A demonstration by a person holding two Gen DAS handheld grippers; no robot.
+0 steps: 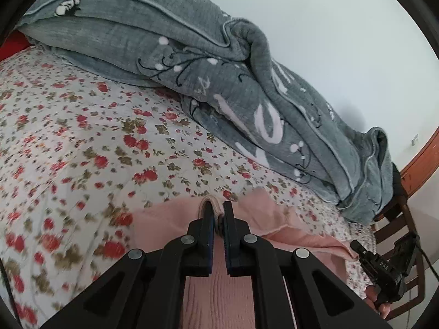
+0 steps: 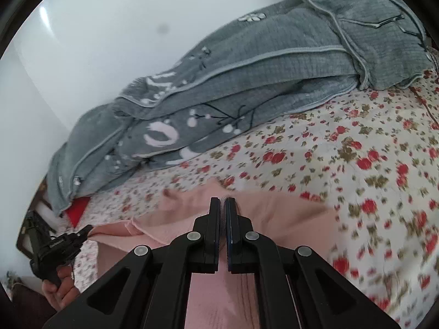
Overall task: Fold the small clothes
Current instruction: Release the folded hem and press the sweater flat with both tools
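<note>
A small pink knit garment (image 1: 170, 219) lies on the floral bedsheet (image 1: 82, 142). My left gripper (image 1: 218, 211) is shut on a bunched edge of it, with cloth pinched between the fingers. The right gripper (image 1: 356, 246) shows at the lower right of the left wrist view, at the garment's other end. In the right wrist view my right gripper (image 2: 222, 204) is shut on the pink garment (image 2: 274, 213), its jaws nearly touching. The left gripper (image 2: 82, 233) shows at the lower left, on the same garment. The cloth hangs below both grippers.
A folded grey-green blanket (image 1: 219, 82) with white patterns lies along the bed by the white wall (image 1: 329, 27); it also shows in the right wrist view (image 2: 247, 82). A wooden chair (image 1: 395, 219) stands beside the bed. The floral sheet (image 2: 356, 164) stretches ahead.
</note>
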